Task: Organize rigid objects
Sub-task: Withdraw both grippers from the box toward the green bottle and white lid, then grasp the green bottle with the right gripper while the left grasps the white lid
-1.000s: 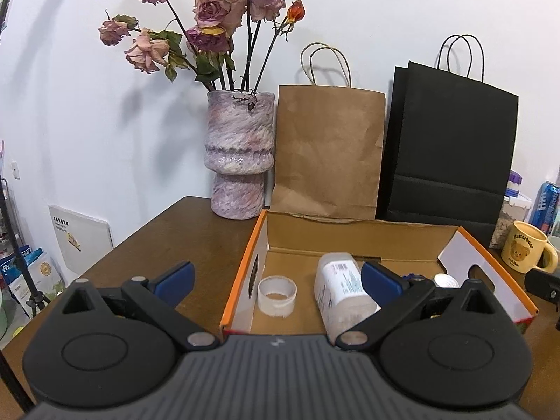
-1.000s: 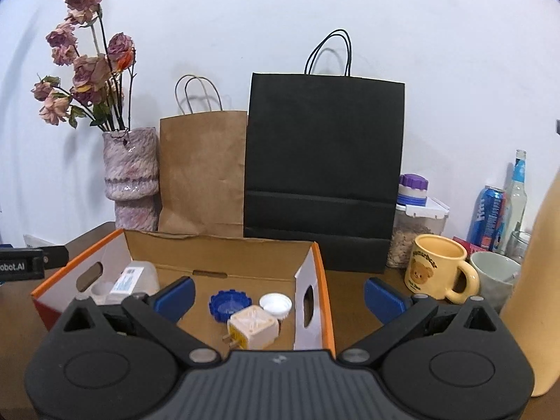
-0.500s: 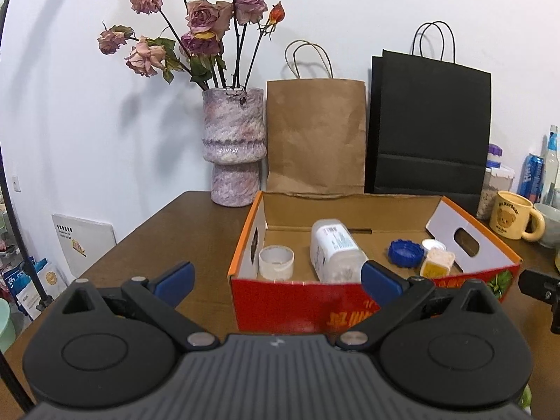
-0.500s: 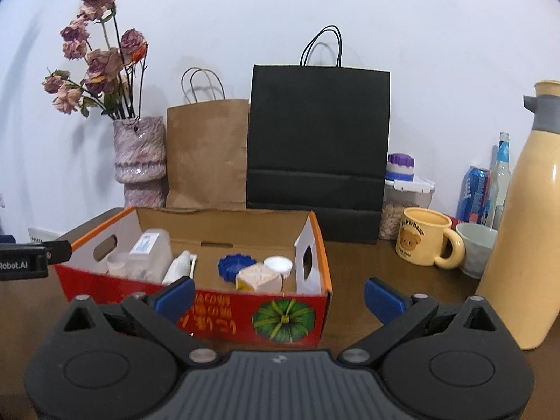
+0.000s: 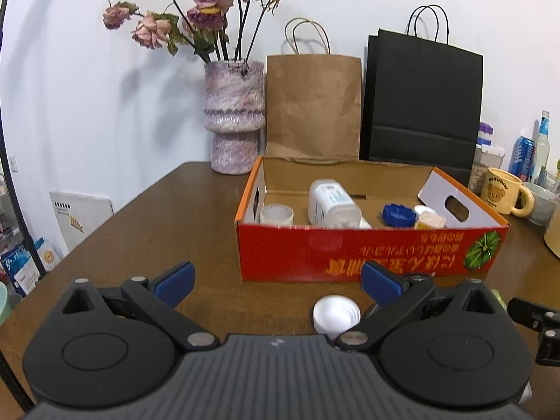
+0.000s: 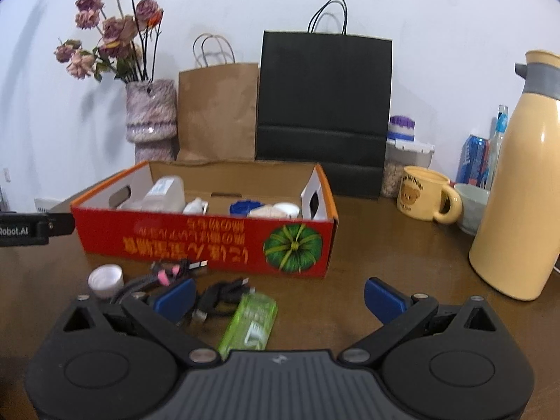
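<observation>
We hold both grippers, left (image 5: 276, 281) and right (image 6: 278, 297), jaws spread and empty, above the glossy brown table (image 5: 168, 217). The red cardboard box (image 6: 224, 241) holds a frosted plastic bottle (image 5: 330, 203); a ribbed white cap (image 5: 336, 314) lies before it.

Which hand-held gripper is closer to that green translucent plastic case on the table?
Right. The green case lies between the right hand-held gripper's open fingers; the left hand-held gripper hovers farther left, by the white cap.
</observation>
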`<state>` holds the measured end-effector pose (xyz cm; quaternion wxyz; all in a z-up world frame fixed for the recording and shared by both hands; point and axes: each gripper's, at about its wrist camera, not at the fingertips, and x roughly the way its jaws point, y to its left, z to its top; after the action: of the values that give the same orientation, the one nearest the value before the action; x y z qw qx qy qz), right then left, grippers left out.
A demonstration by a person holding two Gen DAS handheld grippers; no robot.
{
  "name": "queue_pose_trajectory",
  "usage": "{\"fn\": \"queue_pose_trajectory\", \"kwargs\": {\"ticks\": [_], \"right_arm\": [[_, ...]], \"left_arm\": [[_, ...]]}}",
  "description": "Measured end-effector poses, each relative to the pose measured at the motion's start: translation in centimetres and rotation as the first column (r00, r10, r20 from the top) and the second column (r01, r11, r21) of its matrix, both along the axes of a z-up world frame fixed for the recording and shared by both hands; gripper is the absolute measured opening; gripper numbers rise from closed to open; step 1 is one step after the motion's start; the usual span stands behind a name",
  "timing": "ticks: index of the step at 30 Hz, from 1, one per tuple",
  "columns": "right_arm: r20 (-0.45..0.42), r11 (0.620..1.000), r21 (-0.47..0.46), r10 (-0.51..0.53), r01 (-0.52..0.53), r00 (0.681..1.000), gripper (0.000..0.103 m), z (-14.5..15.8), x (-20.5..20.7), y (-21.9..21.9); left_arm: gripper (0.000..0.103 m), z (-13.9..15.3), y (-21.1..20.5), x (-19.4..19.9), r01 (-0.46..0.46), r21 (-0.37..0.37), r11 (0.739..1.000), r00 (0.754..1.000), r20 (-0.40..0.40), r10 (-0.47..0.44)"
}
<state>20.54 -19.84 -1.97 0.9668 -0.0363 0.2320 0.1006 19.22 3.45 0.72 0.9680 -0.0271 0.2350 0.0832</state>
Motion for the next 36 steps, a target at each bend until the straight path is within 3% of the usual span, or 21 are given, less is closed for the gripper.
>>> {"fn": "queue_pose_trajectory", "kwargs": {"ticks": [7, 18, 25, 32, 33, 35, 36], "right_arm": [[-0.056, 0.999, -0.053, -0.003, 0.000, 0.998, 0.103, -1.2, -0.6, 0.8], [-0.193, 0.998, -0.064, 0.003, -0.016, 0.981, 0.103, -3.7, 0.8, 1.3], [-0.215, 1.000, -0.003, 0.007, -0.008, 0.976, 0.101, -4.0, 1.3, 0.6], [-0.193, 1.000, 0.012, 0.026, -0.024, 0.981, 0.068, -3.5, 1.0, 0.5], [-0.192, 1.000, 0.016, 0.027, -0.024, 0.981, 0.059, -3.4, 0.9, 0.5], [-0.186, 0.999, 0.020, 0.034, -0.030, 0.982, 0.030, -3.2, 0.8, 0.4], [-0.187, 1.000, 0.013, 0.027, -0.025, 0.982, 0.030, -3.1, 0.8, 0.4]], "left_arm": [[0.103, -1.0, 0.3, -0.8, -0.004, -0.010, 1.000, 0.999, -0.037, 0.003], [0.103, -1.4, 0.3, -0.8, -0.002, -0.012, 1.000, 0.998, -0.057, 0.002], [0.103, -1.5, 0.4, -0.6, -0.003, -0.021, 1.000, 0.998, -0.066, 0.001], [0.103, -1.5, 0.5, -0.5, -0.007, -0.029, 1.000, 0.997, -0.071, 0.005], [0.103, -1.5, 0.5, -0.5, -0.007, -0.029, 1.000, 0.998, -0.070, 0.005], [0.103, -1.5, 0.5, -0.5, -0.009, -0.029, 1.000, 0.998, -0.069, 0.007], [0.103, -1.5, 0.5, -0.5, -0.010, -0.029, 1.000, 0.998, -0.070, 0.008]]}}
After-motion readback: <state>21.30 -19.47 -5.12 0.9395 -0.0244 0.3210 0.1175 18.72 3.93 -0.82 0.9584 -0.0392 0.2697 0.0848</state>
